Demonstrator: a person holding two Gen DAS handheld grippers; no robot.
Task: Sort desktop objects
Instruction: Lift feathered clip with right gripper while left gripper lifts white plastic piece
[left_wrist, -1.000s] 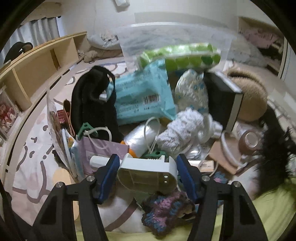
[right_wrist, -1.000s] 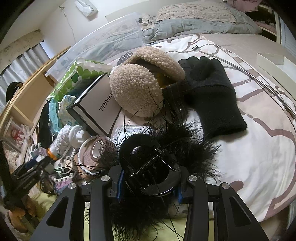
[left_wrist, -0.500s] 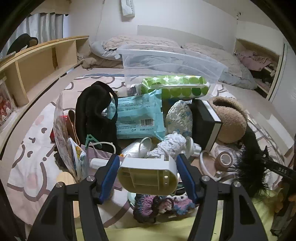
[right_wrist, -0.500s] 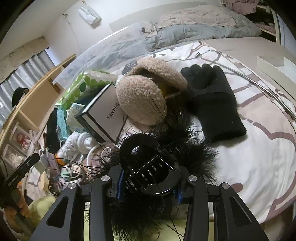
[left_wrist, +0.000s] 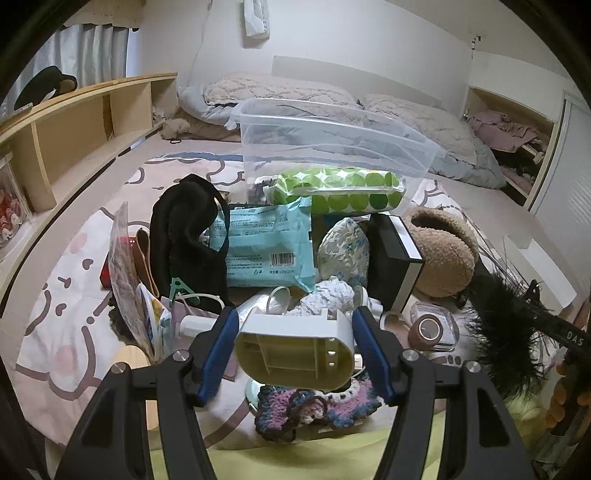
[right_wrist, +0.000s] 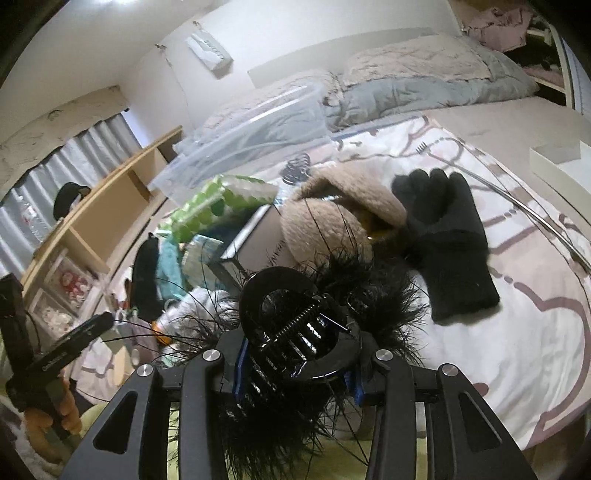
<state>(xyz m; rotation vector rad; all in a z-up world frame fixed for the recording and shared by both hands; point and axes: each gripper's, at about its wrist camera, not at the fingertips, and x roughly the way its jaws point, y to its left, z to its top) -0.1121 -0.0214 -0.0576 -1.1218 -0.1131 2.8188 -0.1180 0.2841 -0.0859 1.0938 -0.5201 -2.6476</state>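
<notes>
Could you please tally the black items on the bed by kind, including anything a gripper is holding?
Glove: 1
Feathered hair claw, in the right gripper: 1
Black cloth: 1
Black box: 1
Total: 4

bin (left_wrist: 332, 147) behind pile | spotted pack (left_wrist: 340, 188) before bin | glove (right_wrist: 448, 243) right of earmuffs (right_wrist: 343, 218)

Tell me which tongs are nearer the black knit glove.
Right. The right tongs, clamped on a black feathered hair claw, sit just beside the black knit glove. The left tongs hold a white plastic part across the pile.
</notes>
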